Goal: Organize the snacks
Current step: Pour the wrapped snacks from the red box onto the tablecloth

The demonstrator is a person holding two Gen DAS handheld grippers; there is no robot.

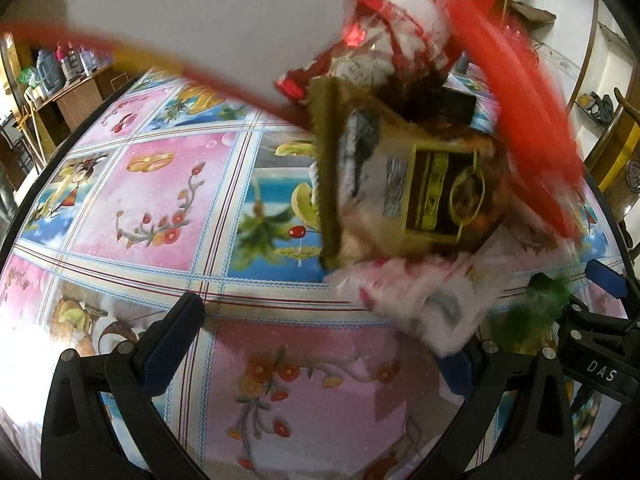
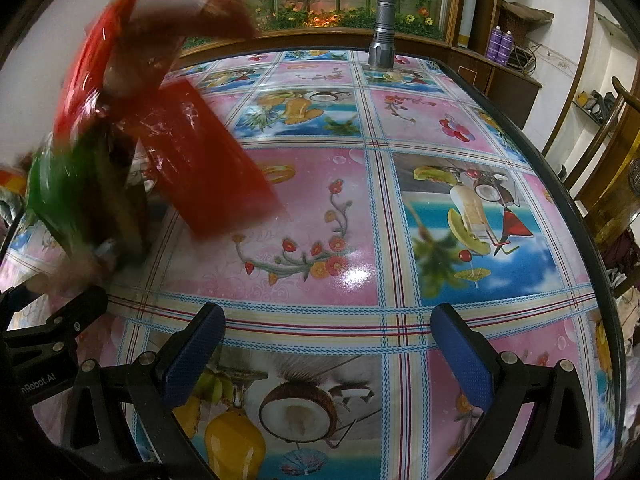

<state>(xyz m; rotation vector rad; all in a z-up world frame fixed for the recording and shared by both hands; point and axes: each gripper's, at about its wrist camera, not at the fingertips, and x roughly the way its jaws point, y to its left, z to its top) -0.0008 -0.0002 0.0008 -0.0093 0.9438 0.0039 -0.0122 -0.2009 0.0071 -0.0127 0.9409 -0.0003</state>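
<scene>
We are holding our right claw [image 2: 326,344] wide apart over the near edge of the table [image 2: 360,208], gripping nothing. Our left claw [image 1: 316,344] is also spread wide, with a white packet [image 1: 424,304] blurring against its right finger; whether it is touching, we cannot tell. Farther in, the snacks [image 1: 404,184] are tumbling in a blurred heap with red wrappers [image 2: 208,160]. Nothing is looking sorted yet; nearly all remains.
</scene>
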